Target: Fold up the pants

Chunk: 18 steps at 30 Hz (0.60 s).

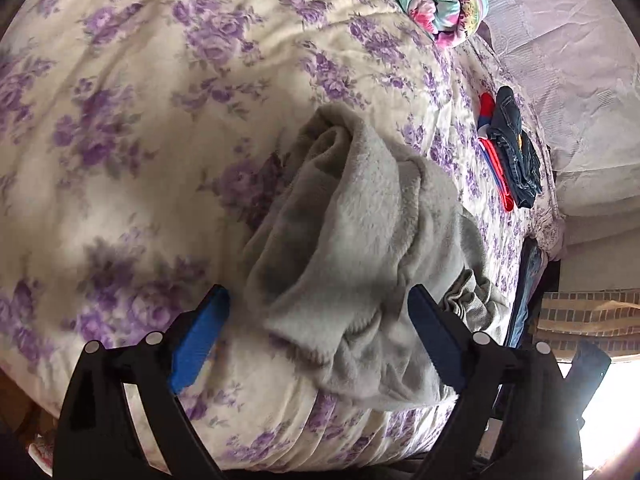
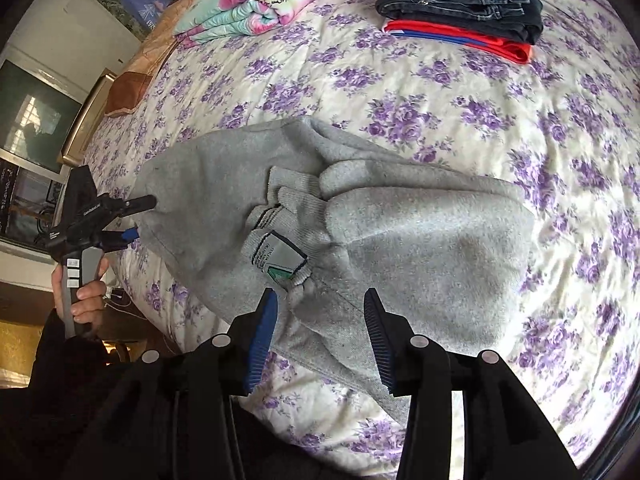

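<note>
Bedspread (image 2: 440, 92) purple-floral, fills frame | grey pants (image 2: 400, 220) bunched centre | jeans stack (image 2: 460, 4) top right | left gripper (image 1: 320, 320) released | right gripper (image 2: 320, 328) released

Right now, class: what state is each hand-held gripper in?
Left hand-held gripper: open, jaws either side of the grey pants, gripping nothing.
Right hand-held gripper: open over the pants, holding nothing.

Bed (image 2: 440, 92): cream cover with purple flowers.
Window (image 2: 32, 120): beyond the bed's left edge.
Wall (image 1: 580, 32): pale, past the bed's right edge.
</note>
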Motion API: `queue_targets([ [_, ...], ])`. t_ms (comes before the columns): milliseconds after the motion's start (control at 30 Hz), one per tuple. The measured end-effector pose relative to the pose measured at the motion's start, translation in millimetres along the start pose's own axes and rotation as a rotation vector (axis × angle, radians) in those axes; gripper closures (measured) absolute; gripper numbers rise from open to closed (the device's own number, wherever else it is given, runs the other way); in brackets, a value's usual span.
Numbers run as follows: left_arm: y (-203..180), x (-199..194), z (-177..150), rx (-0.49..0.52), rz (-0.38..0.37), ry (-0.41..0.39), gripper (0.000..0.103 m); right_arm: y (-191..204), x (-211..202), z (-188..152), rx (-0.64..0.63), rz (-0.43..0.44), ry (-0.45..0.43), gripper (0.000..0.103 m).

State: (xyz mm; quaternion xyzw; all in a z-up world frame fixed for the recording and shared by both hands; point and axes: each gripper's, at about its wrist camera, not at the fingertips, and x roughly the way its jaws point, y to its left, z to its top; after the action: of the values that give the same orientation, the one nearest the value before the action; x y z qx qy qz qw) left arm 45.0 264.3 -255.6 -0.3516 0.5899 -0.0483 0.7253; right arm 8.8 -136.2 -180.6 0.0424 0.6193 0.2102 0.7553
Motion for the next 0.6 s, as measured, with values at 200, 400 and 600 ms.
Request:
queue_targets([
  [200,-42.0,9.3,22.6,0.128,0.096,-0.038,0.049,-6.9,-3.8,-3.7,0.045,-0.006,-0.01,0.058],
  [400,-98.3,-39.2,-22.0,0.355,0.123,-0.181,0.058,-0.8,-0.6,-5.8,0.032,0.006,0.001,0.058],
  [600,-103.7,-46.2,-25.6,0.374,0.127,-0.182,0.058,33.5,16.1,15.8,-0.094,0.03,0.023,0.058],
])
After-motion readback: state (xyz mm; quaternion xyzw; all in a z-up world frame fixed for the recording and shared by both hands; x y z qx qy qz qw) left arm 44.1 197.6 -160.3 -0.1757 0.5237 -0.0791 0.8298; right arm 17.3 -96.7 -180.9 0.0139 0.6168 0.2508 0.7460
